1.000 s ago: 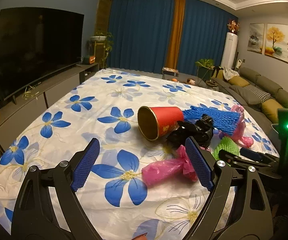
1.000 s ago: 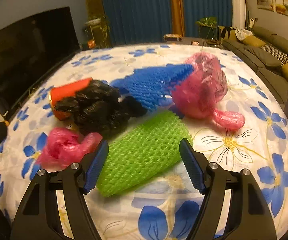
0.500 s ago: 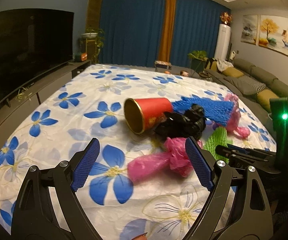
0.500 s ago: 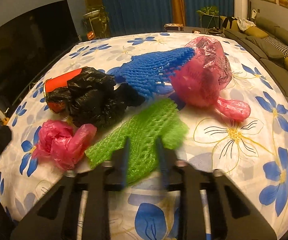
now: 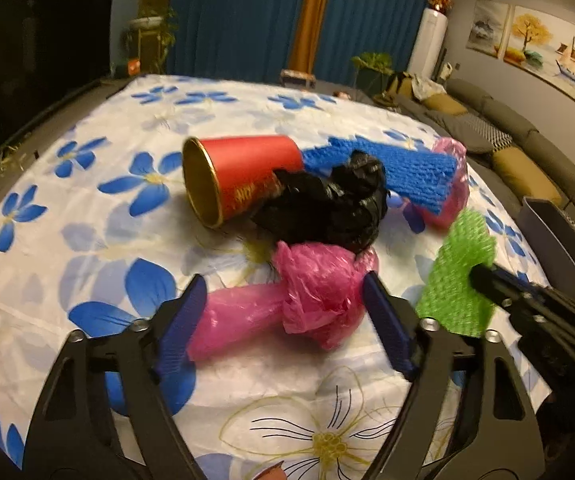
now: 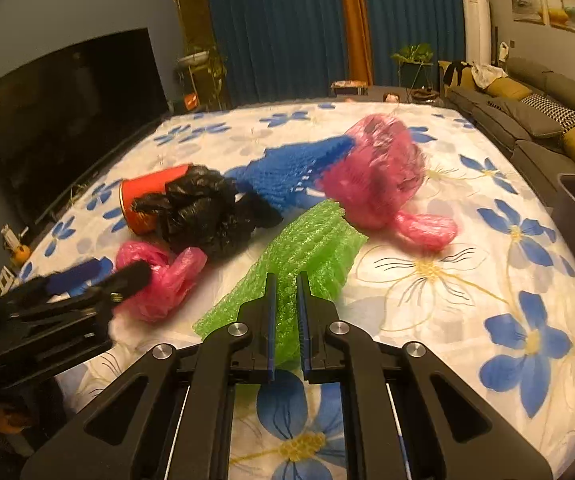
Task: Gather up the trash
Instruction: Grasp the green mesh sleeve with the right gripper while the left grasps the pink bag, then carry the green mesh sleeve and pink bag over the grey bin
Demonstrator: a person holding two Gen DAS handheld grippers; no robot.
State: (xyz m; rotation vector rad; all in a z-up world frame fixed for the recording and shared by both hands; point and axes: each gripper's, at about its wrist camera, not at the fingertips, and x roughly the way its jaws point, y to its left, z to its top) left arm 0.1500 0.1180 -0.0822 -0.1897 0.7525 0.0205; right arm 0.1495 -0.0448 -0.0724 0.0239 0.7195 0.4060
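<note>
Clenching now on the green foam net (image 6: 307,256), right gripper (image 6: 286,312), wide apart a second ago; first trash piece secured near centre. Closing around near pink bag (image 5: 287,300), left gripper (image 5: 283,320), not yet pressing.

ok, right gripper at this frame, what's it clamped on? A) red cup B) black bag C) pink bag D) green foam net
D: the right gripper has its blue pads pinched on the near end of the green foam net, and the left wrist view shows that net lifted at its tip.
</note>
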